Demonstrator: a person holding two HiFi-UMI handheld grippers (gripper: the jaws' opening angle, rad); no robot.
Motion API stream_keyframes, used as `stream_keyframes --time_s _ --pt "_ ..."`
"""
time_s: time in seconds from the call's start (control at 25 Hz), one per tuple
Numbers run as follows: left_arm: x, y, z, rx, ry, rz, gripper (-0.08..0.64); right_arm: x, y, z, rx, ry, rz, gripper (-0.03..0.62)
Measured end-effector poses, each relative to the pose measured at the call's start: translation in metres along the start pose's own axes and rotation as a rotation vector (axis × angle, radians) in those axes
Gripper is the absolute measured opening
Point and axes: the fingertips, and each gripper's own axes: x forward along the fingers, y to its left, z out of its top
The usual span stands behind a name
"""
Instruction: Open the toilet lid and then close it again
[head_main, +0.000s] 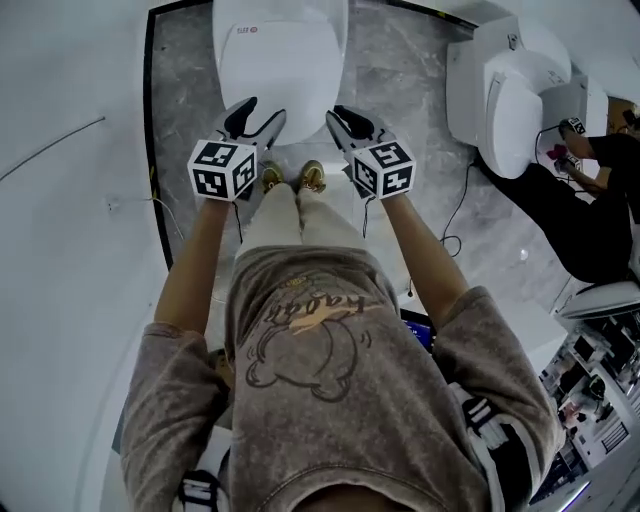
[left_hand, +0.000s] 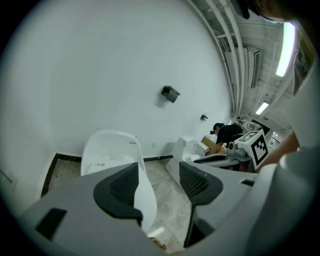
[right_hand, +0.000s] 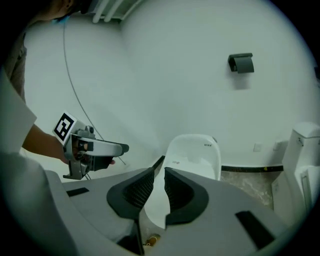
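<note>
While the toilet lid (head_main: 280, 50) lies shut, left claw (head_main: 264, 110) wide and empty, right claw (head_main: 346, 116) narrow, empty.

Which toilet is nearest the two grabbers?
The toilet straight ahead of the left gripper and right gripper; the other toilet stands far right.

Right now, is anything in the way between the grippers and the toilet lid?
No, nothing visible. The left gripper and right gripper hang in the air just short of the lid, with only open space between.
</note>
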Motion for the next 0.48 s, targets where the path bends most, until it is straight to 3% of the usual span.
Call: stream_keyframes --time_s 0.24,0.48 --pt "-0.07 -0.06 0.074 0.057 -0.088 -0.101 0.261 -0.086 0.028 0.072 -0.046 -0.14 -0.027 0.082" --pt "-0.116 -0.092 0.099 0.122 -0.168 -0.107 0.259 -0.149 0.047 0.101 -0.111 -0.228 -0.037 0.081"
